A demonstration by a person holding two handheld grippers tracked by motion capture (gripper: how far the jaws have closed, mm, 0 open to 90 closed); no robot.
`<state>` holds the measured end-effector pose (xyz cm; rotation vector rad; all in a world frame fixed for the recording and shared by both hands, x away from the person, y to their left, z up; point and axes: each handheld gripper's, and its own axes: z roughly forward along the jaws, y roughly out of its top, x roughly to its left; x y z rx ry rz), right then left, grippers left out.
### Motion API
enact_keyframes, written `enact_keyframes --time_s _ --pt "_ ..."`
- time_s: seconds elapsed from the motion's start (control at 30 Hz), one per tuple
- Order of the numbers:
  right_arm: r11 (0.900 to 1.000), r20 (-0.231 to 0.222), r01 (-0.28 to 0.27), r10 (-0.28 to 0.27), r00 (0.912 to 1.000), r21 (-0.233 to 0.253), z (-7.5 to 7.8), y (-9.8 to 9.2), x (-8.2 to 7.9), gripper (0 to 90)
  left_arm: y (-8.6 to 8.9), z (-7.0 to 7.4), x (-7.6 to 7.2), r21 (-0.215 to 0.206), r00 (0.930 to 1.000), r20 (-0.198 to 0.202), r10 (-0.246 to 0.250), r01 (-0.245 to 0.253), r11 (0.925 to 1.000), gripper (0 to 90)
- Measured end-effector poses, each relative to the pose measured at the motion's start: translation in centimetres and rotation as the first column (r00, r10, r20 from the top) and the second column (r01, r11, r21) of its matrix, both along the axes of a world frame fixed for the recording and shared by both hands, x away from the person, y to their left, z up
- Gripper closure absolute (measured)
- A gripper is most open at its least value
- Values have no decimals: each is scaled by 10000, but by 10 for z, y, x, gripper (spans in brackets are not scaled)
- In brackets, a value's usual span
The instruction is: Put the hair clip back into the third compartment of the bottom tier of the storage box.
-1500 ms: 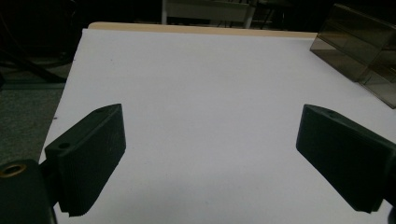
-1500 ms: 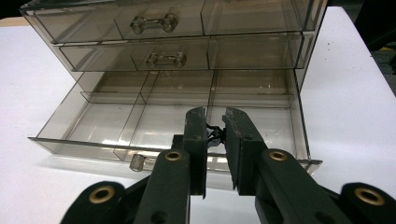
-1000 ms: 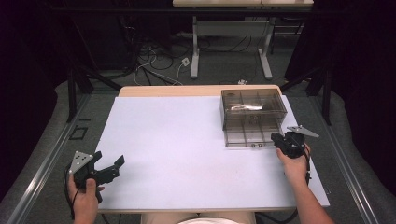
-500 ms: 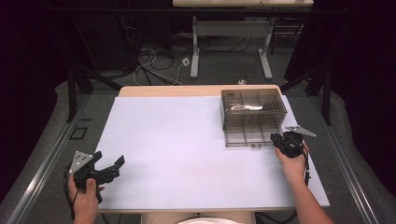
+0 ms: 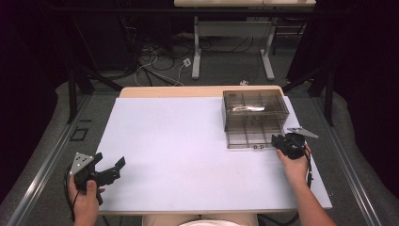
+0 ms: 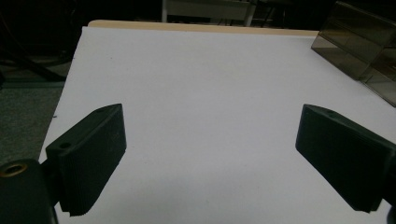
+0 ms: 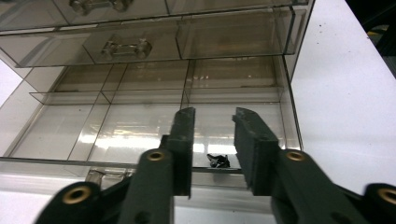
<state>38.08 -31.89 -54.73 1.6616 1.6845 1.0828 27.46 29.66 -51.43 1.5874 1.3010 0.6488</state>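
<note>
The right gripper's [image 7: 212,154] fingers [image 7: 183,140] stand a narrow gap apart, holding nothing, over the pulled-out bottom drawer [image 7: 140,126] of the clear drawer box [image 5: 254,115]. A small black piece [image 7: 218,160] lies in that drawer's front compartment, between the fingers. Well left of the box, the left gripper [image 6: 210,163] hovers over the bare tabletop [image 5: 188,141], fingers spread wide and empty.

The clear drawer cabinet [image 5: 254,117] is blocking the far right of the white table [image 5: 188,155], its pulled-out bottom drawer [image 7: 154,135] lying open from above, dividers splitting it. The right gripper [image 5: 284,141] is crowding the drawer's front right corner, while bare tabletop is stretching leftward
</note>
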Motion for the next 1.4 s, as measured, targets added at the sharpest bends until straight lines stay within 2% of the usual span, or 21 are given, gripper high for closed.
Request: enact_keyframes --time_s 0.3,0.33,0.43,0.6,0.77,0.8,0.9,0.97,1.03,1.17,1.27,1.37,1.4 --pt "9996 43 -240 240 9997 -144 3 7 -4 488 -2 1 2 10 10000 44 -83 83 10000 85" --pt "9993 117 -237 240 9996 -278 3 7 -4 469 -2 1 1 11 10000 49 -80 80 10000 85" --pt "9993 154 -325 328 9993 -174 6 9 -6 416 -2 1 2 54 9999 66 -119 118 9999 86" --pt "9981 296 -441 454 9985 -419 9 10 -7 363 -3 1 3 15 9999 28 -119 119 9999 85" --pt "9987 281 -407 415 9987 -304 13 11 -10 332 -3 0 2 21 9999 29 -119 119 9999 85" --pt "9985 433 -480 490 9979 -254 13 10 -10 326 -3 0 2 27 9999 22 -124 124 9999 85" --pt "9992 503 -396 399 9979 -74 14 11 -11 283 -3 0 3 41 9999 7 -139 139 9999 85" --pt "9991 423 -424 424 9982 -12 17 11 -12 224 -3 0 3 35 9999 3 -139 139 9999 85" --pt "9993 712 -369 363 9968 67 18 13 -12 184 -3 0 3 38 9999 -3 -140 140 9999 85" --pt "9987 729 -391 415 9965 -338 25 17 -18 140 -3 0 3 39 9999 6 -137 137 9999 85" --pt "9981 1124 -425 473 9925 -445 29 22 -20 74 -3 0 3 54 9999 -13 -134 134 9999 85" --pt "9954 1265 -767 835 9884 -574 33 26 -23 0 -4 0 3 52 9999 -8 -122 122 9999 85" --pt "9944 1236 -854 926 9880 -626 34 28 -24 0 -4 0 3 57 9999 4 -133 133 9999 85"
